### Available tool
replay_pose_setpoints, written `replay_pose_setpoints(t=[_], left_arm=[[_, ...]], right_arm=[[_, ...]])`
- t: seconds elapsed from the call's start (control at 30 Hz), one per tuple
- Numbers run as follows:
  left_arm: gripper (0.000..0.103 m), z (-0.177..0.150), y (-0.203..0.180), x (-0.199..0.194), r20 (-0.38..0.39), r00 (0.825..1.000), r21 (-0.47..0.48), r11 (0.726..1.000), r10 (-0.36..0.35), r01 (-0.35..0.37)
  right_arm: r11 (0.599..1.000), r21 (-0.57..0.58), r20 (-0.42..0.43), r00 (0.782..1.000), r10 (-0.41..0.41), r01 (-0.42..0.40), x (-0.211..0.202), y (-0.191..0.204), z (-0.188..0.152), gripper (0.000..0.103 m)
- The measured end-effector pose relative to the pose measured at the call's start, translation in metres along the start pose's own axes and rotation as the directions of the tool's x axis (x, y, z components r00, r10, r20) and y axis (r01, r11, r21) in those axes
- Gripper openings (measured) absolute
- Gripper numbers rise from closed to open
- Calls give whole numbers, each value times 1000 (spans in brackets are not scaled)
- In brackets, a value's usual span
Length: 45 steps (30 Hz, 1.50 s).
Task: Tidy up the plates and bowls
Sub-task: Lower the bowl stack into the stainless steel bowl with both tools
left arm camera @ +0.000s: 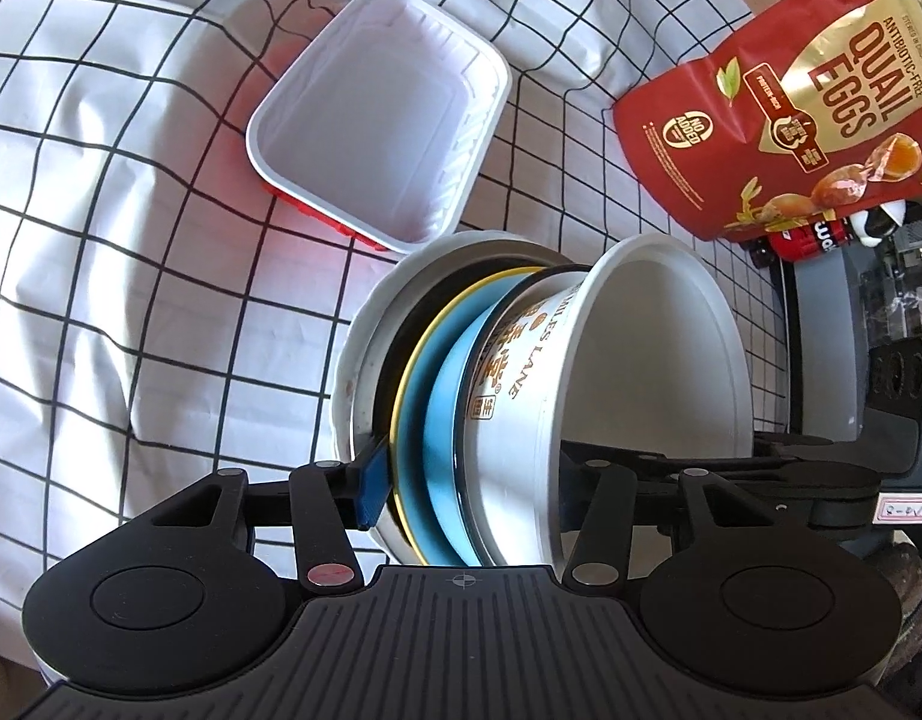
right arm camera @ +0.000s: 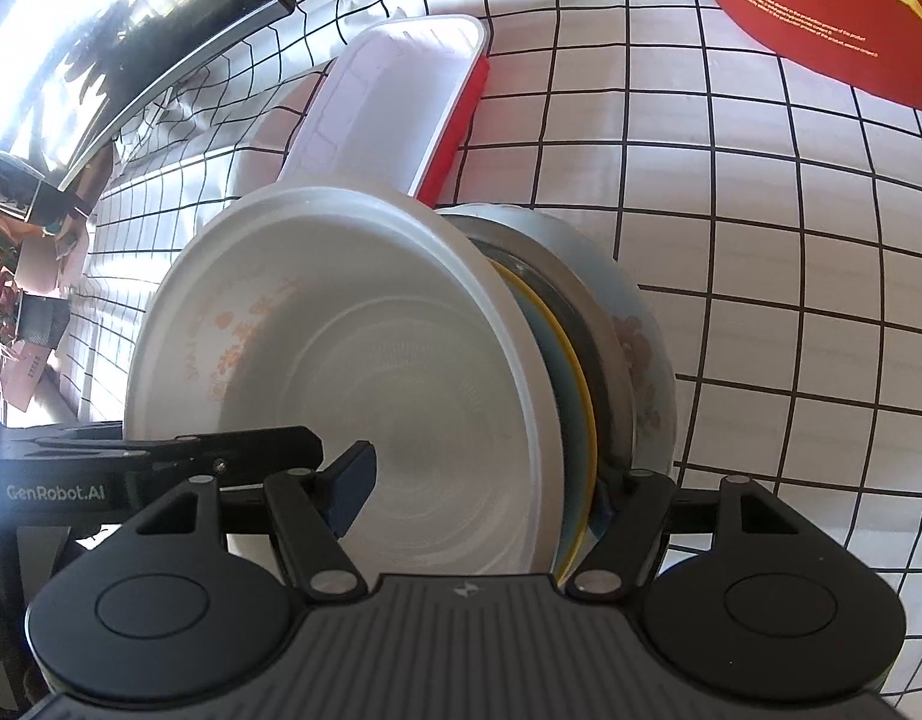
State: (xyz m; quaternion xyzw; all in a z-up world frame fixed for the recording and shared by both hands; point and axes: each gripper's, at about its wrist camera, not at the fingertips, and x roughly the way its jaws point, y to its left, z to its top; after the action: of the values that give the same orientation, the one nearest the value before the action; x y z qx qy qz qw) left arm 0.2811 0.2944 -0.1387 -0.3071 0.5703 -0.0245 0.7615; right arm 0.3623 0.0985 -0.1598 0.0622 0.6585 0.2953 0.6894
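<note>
A nested stack of bowls and plates (left arm camera: 461, 408) fills the middle of both views: a white paper bowl (left arm camera: 653, 348) with printed lettering on top, a blue plate with a yellow rim (left arm camera: 413, 420), a dark dish and a floral ceramic bowl (right arm camera: 641, 360) underneath. My left gripper (left arm camera: 467, 480) is shut on one side of the stack, one blue pad (left arm camera: 374, 480) on the outside, the other inside the white bowl. My right gripper (right arm camera: 485, 480) is shut on the opposite side of the stack (right arm camera: 401, 390), one pad (right arm camera: 356, 480) inside the white bowl.
A white rectangular tray with a red outside (left arm camera: 383, 120) lies on the checked cloth (left arm camera: 131, 210) just beyond the stack; it also shows in the right wrist view (right arm camera: 395, 102). A red quail-egg pouch (left arm camera: 809, 90) and a cola bottle (left arm camera: 815, 240) lie at the far right.
</note>
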Motion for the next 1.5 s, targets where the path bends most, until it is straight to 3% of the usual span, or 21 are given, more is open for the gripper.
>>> replay_pose_setpoints(t=[0.37,0.8,1.13,1.5], left_arm=[[52,-1,-2,-6,-2,1000,17,1000,6,-6],[52,8,-2,1,-18,1000,10,1000,10,-10],[45,12,7,5,-54,998,6,999,-37,38],[44,13,0,5,-69,998,40,999,-2,4]], right_arm=[[1000,-8,-11,1000,4,-5,-3,-1,1,70],[998,-29,-9,998,-63,63,-2,6,13,69],[999,33,-53,998,-38,40,-10,-6,14,56],[997,46,-31,998,-61,62,-16,-4,14,57]])
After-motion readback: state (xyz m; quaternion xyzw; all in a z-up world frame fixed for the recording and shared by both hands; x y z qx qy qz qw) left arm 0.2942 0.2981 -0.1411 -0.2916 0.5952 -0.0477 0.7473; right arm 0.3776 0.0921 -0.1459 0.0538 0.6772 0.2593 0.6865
